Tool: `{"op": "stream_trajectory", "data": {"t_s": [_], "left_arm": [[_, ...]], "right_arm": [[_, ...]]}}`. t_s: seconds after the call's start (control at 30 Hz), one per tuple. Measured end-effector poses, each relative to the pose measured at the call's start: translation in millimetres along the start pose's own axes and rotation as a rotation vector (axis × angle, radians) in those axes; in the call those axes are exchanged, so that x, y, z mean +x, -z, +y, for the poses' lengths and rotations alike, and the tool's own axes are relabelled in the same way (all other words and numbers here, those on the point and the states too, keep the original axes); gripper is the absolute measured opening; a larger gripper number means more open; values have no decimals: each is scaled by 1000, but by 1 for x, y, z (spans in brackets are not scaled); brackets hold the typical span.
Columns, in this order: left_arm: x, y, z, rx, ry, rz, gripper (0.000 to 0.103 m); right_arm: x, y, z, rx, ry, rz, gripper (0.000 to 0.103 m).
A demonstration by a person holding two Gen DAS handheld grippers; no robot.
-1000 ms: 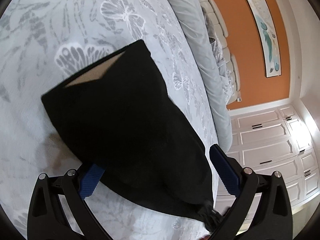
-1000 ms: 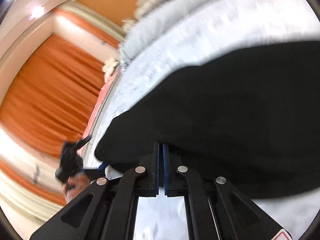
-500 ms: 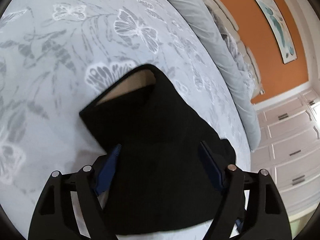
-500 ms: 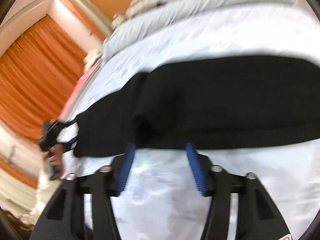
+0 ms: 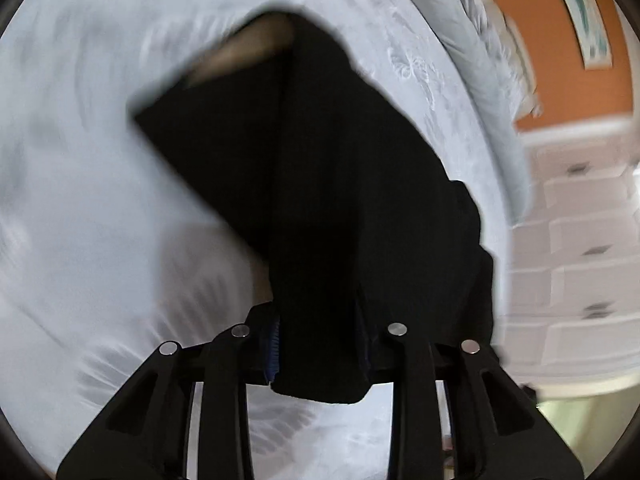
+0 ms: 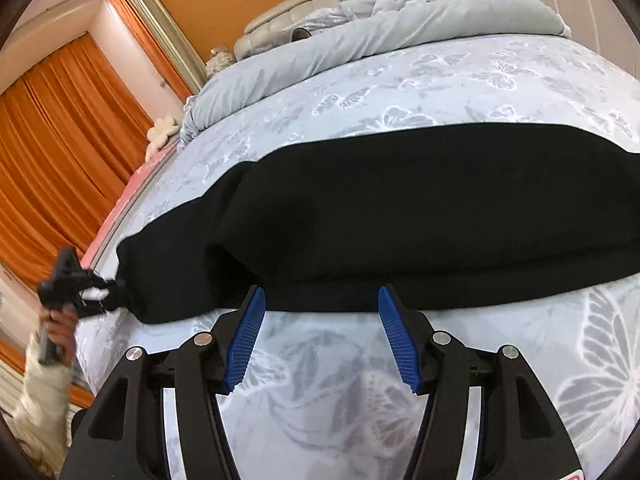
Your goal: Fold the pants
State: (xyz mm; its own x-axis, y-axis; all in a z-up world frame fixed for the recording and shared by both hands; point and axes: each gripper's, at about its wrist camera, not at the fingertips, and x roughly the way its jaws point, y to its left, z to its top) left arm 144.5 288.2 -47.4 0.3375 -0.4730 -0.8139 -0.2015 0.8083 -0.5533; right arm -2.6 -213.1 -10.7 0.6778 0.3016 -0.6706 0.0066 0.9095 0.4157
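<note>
Left gripper [image 5: 320, 360]: jaws drawn in on a bunched end of the pants [image 5: 312, 184], black cloth filling the gap and hanging out below the fingers. View blurred. From the grip the cloth runs up and away across the bed [image 5: 80, 208]; far end shows a tan lining at an open hem. Bare sheet lies broad to the left of the pants. To the right only a narrow strip of sheet, then the rolled duvet [image 5: 472, 40] along the bed edge, then white cabinets [image 5: 580, 248] and orange wall.

Right view: pants [image 6: 400, 216] lie as a long black band across the bed [image 6: 320, 400], folded over lengthwise, near edge fairly straight. Left end sits close to the bed's left edge, where the left gripper [image 6: 100, 292] pinches a corner, held by the hand [image 6: 56, 328]. Right end runs out of view.

Right gripper [image 6: 322, 332]: jaws wide, holding nothing, blue pads [image 6: 244, 336] just short of the near edge of the pants. Open butterfly-print sheet lies under and around it, and beyond the pants up to the duvet [image 6: 360, 40]. Orange curtains [image 6: 60, 140] at left.
</note>
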Motion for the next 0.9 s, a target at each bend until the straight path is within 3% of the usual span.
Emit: {"op": "stream_trajectory", "data": {"t_s": [0.1, 0.17, 0.23, 0.33, 0.43, 0.5, 0.57, 0.63, 0.67, 0.7, 0.8, 0.9], "left_arm": [[-53, -36, -39, 204, -140, -210, 27], [-73, -58, -46, 262, -225, -299, 15], [-61, -75, -28, 257, -332, -266, 10], [-22, -69, 28, 184, -439, -128, 10], [-38, -38, 57, 93, -314, -189, 12], [-52, -23, 53, 61, -248, -232, 17], [-63, -7, 26, 65, -246, -285, 27], [-63, 10, -17, 120, -294, -340, 51], [-62, 19, -35, 144, -320, -369, 75], [-62, 25, -56, 167, -335, -405, 89], [-45, 59, -113, 248, -325, -488, 91], [-9, 89, -154, 345, -337, -491, 92]], "right_arm": [[-3, -1, -3, -5, 20, -32, 58], [-4, -3, -5, 0, 26, -44, 58], [1, -3, -5, 5, 42, -39, 58], [3, -2, -12, -12, 87, -26, 58], [-4, -7, -26, 18, 117, -55, 63], [-12, -10, -40, 67, 131, -83, 63], [-21, -14, -52, 95, 167, -103, 63], [-37, -19, -69, 132, 217, -140, 63], [-46, -22, -77, 147, 243, -161, 64], [-64, -24, -92, 173, 285, -198, 67], [-112, -29, -146, 244, 428, -292, 74], [-130, -49, -204, 256, 523, -247, 74]]}}
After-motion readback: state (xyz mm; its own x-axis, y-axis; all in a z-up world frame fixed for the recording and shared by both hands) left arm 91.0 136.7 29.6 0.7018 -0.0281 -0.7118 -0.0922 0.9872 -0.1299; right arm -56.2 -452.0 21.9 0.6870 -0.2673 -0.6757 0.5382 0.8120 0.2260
